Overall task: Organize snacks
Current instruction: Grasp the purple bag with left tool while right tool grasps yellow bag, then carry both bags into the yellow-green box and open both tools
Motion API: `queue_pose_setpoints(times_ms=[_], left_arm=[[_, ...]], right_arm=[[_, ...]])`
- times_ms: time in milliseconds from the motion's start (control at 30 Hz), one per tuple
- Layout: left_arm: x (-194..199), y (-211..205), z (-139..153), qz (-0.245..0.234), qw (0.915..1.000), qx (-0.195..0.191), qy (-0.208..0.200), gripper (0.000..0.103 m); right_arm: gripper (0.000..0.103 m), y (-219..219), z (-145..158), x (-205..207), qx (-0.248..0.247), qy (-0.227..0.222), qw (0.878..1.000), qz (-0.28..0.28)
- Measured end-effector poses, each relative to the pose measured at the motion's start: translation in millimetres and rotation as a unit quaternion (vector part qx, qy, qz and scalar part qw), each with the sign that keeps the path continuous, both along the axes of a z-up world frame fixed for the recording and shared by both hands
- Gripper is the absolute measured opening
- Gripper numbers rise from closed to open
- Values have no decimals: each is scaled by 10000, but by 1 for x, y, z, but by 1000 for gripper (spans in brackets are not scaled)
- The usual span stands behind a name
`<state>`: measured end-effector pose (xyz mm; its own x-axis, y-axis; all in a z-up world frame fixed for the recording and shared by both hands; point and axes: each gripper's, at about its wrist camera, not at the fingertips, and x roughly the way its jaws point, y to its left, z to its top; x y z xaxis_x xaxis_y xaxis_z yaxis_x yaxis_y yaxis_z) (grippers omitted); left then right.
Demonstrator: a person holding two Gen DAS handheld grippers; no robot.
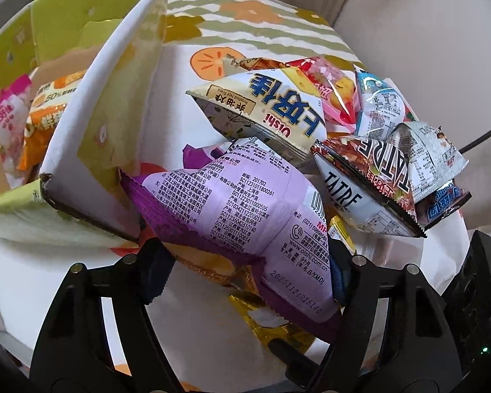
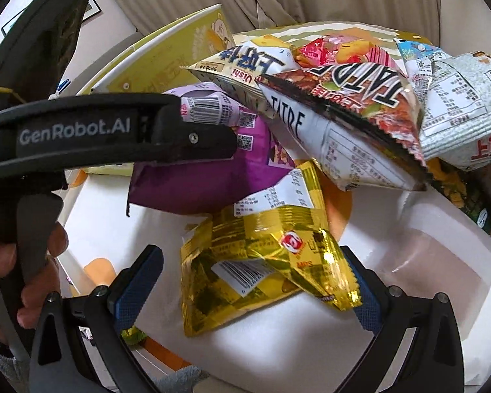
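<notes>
A: What carries all this?

B: A bench under a white cloth (image 1: pixel 176 65) printed with orange fruit and green zigzag stripes, beige curtains behind. At its left stands a lime-green cardboard box (image 1: pixel 91 104) with stiff flaps raised; two small packets, pink-white and orange, lie inside.

A: And the snacks?

B: A loose heap of puffed, crinkly foil bags. The largest near the left gripper (image 1: pixel 248 271) is the purple bag (image 1: pixel 232 203), pale lilac back up, covered in small print. Its long axis runs from the box corner diagonally toward the camera, one serrated end low between the jaws. They pinch that end from both sides, closed on the bag.

A: Beyond it?

B: A cream Oishi bag (image 1: pixel 265 111) lying upside down, then a TATRE bag (image 1: pixel 363 180), white and brown, pillow-shaped.

A: The right gripper (image 2: pixel 255 281)?

B: Jaws spread wide, blue textured pads either side of a glossy gold bag (image 2: pixel 255 252); the left pad stands clear of it. The bag lies flat, long axis across the frame.
</notes>
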<state>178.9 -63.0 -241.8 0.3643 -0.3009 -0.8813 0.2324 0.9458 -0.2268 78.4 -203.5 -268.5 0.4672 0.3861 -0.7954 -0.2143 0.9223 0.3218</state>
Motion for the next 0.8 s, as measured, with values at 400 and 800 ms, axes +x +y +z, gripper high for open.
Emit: queue_pose_setpoints(times_ms=[400,800], left_arm=[[-3,-2,5,-99,9999,51,-127,72],[-22,-9,30,-169,9991,145,-368,72]], right_arm=[[70,-6,-3,-6,-1,-92,9999,-62],[69,-7,13,-14,32,-169,9998,-26]])
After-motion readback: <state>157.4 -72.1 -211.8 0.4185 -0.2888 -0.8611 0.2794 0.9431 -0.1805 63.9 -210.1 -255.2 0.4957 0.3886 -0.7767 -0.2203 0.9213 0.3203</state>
